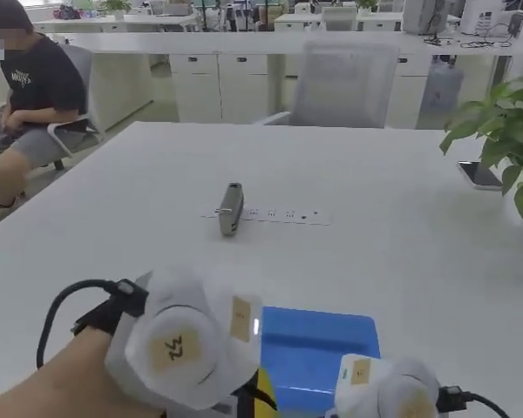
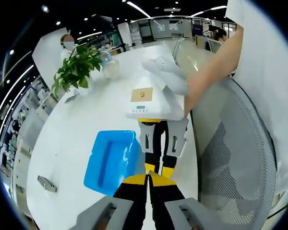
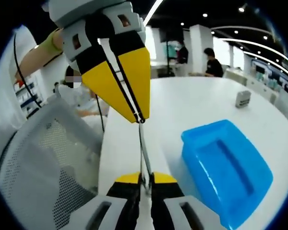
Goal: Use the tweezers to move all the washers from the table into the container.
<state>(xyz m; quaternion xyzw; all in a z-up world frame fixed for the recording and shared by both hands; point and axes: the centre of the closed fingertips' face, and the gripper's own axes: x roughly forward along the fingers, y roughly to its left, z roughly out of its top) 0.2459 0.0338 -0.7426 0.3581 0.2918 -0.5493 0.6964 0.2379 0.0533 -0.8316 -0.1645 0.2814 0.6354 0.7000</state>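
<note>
Your right gripper [image 3: 143,181] is clenched on the tweezers [image 3: 142,146]; their length runs straight ahead to your left gripper [image 3: 140,119], pinched closed on the far tip; the blue container [image 3: 225,167] lies just beside the right gripper, off its right side.

the white table [image 1: 375,261] ran wide and mostly bare. a blue container [image 1: 318,344], a shallow rectangular tray, lay flat on it close to the near edge. farther out, near the middle, a white power strip [image 1: 283,214] lay lengthwise, with a grey block [image 1: 231,209] sitting at its left end. well apart from these, a dark phone [image 1: 479,175] lay flat toward the right side, just beside a leafy green plant [image 1: 506,131] that stood at the table's right edge.
</note>
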